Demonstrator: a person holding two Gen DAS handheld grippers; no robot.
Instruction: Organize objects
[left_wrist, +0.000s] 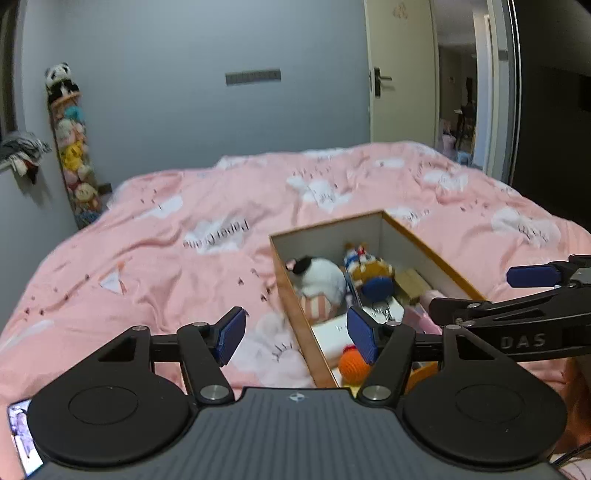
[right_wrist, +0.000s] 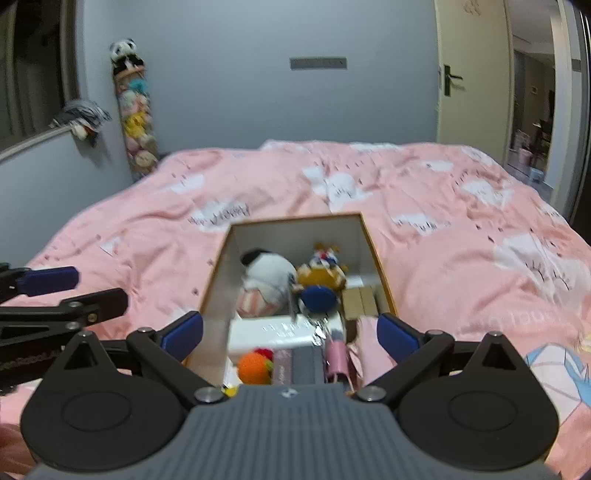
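While both grippers, left (left_wrist: 295, 334) and right (right_wrist: 290, 332), hover with jaws spread and empty, the orange-edged cardboard box (right_wrist: 375, 254) sits on the pink bed (right_wrist: 461, 266). Inside: a black-and-white plush toy (right_wrist: 267, 271), orange crochet ball (right_wrist: 253, 367), white flat box (right_wrist: 284, 330).

The left claw (left_wrist: 295, 334) is held level, its blue-padded fingers (left_wrist: 231, 334) spread wide with nothing between them. The right claw (right_wrist: 290, 330) points forward beside it, fingers (right_wrist: 397, 336) likewise parted and empty. Each claw's black linkage and blue pad reach into the other's view from the side.
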